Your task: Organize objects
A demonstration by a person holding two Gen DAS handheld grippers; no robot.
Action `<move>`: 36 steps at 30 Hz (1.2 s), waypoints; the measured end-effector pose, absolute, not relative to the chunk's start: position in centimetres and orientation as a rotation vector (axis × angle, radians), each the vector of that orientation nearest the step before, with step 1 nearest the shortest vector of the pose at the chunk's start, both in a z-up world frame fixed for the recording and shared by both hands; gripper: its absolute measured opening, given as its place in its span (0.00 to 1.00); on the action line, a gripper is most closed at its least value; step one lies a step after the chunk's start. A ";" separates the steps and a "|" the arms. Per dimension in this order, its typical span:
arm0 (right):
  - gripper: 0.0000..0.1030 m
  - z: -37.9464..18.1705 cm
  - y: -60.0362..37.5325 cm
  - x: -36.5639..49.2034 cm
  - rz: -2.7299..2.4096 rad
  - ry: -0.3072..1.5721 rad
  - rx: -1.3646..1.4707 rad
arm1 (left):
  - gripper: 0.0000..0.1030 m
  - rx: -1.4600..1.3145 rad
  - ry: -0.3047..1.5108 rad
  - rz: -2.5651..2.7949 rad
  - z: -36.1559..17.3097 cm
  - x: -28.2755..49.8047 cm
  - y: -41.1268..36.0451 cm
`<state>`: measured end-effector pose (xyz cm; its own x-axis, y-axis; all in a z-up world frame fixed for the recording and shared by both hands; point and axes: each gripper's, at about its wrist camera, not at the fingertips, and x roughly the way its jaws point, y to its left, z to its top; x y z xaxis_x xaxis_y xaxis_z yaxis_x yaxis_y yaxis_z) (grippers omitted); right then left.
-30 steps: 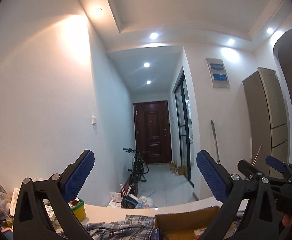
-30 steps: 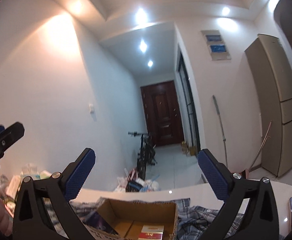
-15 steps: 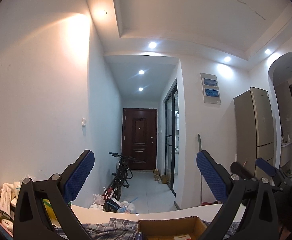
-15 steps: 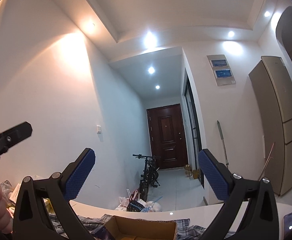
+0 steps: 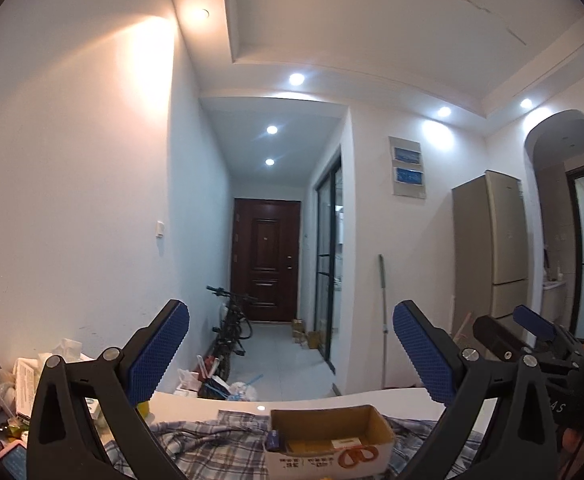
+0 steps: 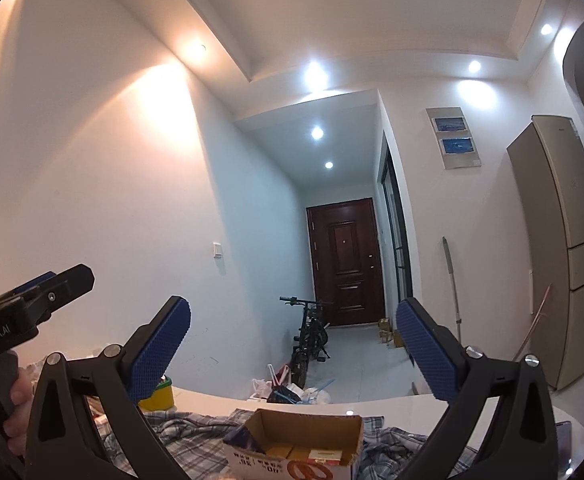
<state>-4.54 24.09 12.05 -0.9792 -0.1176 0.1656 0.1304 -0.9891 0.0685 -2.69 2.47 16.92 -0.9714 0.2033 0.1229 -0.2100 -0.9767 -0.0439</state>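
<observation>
Both claws are raised and aimed down the hallway rather than at the work. The left gripper [image 5: 290, 354] stands wide open with nothing between its blue pads; the right gripper [image 6: 292, 354] is likewise wide open and empty. The box [image 6: 298, 446] sits on the checked cloth [image 5: 196, 440] at the table's near part, below and between the fingers in both views, open-topped and already holding a few small packs. So some sorting appears done, but loose clutter [image 5: 10, 384] remains piled at the table's left end, along with a yellow tub [image 6: 157, 394], and likely still needs putting away. The table [image 5: 332, 398] is white with a curved far edge. Beyond it lie a bicycle [image 6: 310, 334], a dark door [image 5: 266, 260] and a tall fridge [image 6: 564, 248]
</observation>
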 end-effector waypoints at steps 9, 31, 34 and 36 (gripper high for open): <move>1.00 10.6 25.5 -2.1 -3.003 -0.186 -0.190 | 1.00 0.164 -0.049 2.930 14.8 0.7 2.6; 1.00 1.0 24.2 -1.2 -3.073 -0.287 0.137 | 1.00 -0.281 -0.063 2.939 3.2 -1.2 0.9; 1.00 0.6 24.1 -1.8 -3.079 -0.297 0.174 | 1.00 -0.290 -0.060 2.973 2.6 -2.3 1.2; 1.00 0.1 24.1 -2.4 -3.065 -0.313 0.205 | 1.00 -0.264 -0.077 3.032 2.2 -2.6 1.3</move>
